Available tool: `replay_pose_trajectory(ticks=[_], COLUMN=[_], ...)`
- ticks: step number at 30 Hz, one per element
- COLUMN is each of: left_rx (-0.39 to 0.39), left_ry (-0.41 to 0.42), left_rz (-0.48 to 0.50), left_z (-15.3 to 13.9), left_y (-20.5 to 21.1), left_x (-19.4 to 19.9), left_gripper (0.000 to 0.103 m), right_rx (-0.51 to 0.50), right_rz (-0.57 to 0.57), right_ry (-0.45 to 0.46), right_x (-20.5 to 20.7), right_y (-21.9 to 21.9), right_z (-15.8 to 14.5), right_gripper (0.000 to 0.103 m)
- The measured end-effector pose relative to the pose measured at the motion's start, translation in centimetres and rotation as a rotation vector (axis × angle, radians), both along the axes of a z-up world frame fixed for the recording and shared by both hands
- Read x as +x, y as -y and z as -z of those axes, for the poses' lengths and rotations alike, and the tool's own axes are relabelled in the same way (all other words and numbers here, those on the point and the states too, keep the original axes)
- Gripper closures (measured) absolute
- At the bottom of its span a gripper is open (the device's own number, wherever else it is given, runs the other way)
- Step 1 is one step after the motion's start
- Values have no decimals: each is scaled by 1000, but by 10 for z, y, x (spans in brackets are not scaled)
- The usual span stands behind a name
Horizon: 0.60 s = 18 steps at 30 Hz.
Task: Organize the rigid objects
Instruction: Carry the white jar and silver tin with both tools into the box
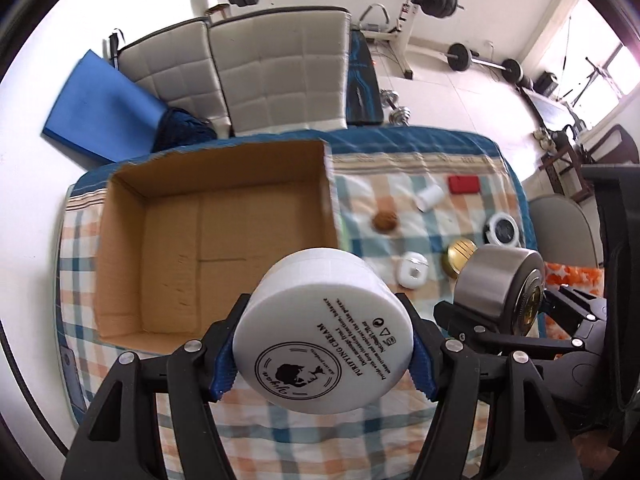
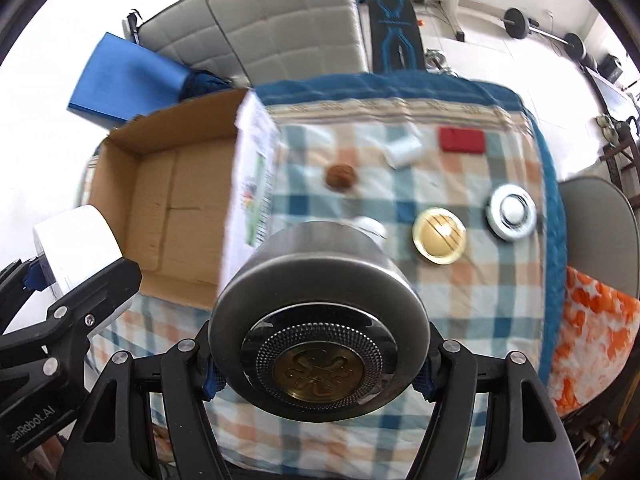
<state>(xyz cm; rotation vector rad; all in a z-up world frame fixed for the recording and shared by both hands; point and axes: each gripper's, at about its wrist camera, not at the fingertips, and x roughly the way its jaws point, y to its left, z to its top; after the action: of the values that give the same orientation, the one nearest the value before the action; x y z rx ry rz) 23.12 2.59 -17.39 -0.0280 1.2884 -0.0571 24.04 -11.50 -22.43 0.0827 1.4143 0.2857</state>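
Left wrist view shows the cardboard box [image 1: 216,240] bare inside, so little is done: the left gripper [image 1: 323,354] clamps a white cream jar [image 1: 324,332], the right gripper [image 2: 318,364] clamps a steel tin [image 2: 320,320], and a walnut [image 1: 386,222], red case [image 1: 464,185] and other small things wait on the checked cloth [image 1: 440,208].

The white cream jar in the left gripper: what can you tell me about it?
The white cream jar is a squat, round tub, apparently plastic, its flat face printed in black with "PURIFYING CREAM" and a circular logo. It lies tilted on its side, clamped between the left gripper's blue-padded fingers, above the checked cloth beside the open cardboard box.
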Motion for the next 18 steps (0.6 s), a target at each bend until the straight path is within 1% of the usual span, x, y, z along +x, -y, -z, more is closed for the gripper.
replay_pose_trajectory(ticks=[4, 8, 10, 13, 18], left_rx=[3, -30, -72, -111, -146], left_ry=[-9, -68, -115, -179, -262], left_rz=[-28, -50, -65, -81, -74], left_z=[4, 22, 40, 72, 123], left_y=[-54, -110, -135, -162, -179], left_x=[21, 48, 66, 92, 124], left_gripper=[37, 37, 37, 37, 37], right_rx=[5, 11, 8, -1, -42], right_rz=[-27, -34, -36, -31, -29], right_ry=[5, -9, -17, -45, -93], right_x=[25, 54, 67, 88, 118], right_y=[-60, -112, -135, -163, -188], right_z=[3, 18, 31, 55, 99], right_gripper=[31, 31, 31, 31, 31])
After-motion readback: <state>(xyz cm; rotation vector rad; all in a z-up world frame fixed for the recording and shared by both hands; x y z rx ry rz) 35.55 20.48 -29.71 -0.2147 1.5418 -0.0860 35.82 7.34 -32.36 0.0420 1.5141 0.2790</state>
